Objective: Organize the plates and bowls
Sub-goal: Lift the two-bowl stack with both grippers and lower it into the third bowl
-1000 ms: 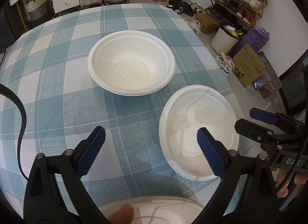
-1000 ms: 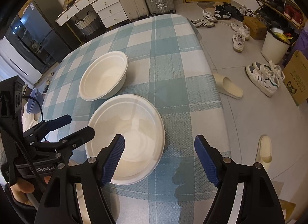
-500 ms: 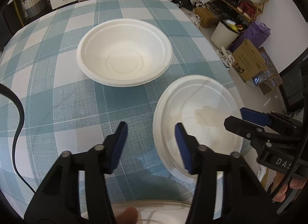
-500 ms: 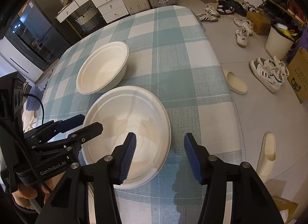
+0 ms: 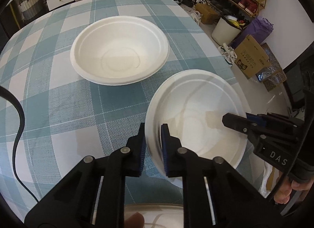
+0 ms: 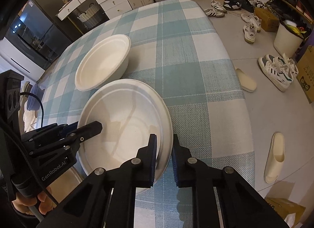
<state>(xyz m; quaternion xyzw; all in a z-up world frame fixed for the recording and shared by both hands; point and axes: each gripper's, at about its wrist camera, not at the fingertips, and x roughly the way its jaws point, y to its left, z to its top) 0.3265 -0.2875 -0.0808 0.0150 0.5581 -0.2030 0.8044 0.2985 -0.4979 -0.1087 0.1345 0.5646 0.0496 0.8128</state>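
Both of my grippers had just been closing, and now each one pinched the rim of the near bowl [image 5: 196,114]. A moment before, they had been wide open with nothing between the pads. My left gripper [image 5: 153,143] squeezed the rim on one side. My right gripper [image 6: 164,154] squeezed the rim on the other side, straight across from it. So I had the near bowl held with both hands, and I think it was ready to be lifted.

The near bowl sat on the checked tabletop [image 5: 58,100], close to the edge nearest me. The far bowl [image 5: 119,49] sat just beyond the near bowl, close to it but not touching. I guess the near bowl should go inside the far bowl to make a stack.
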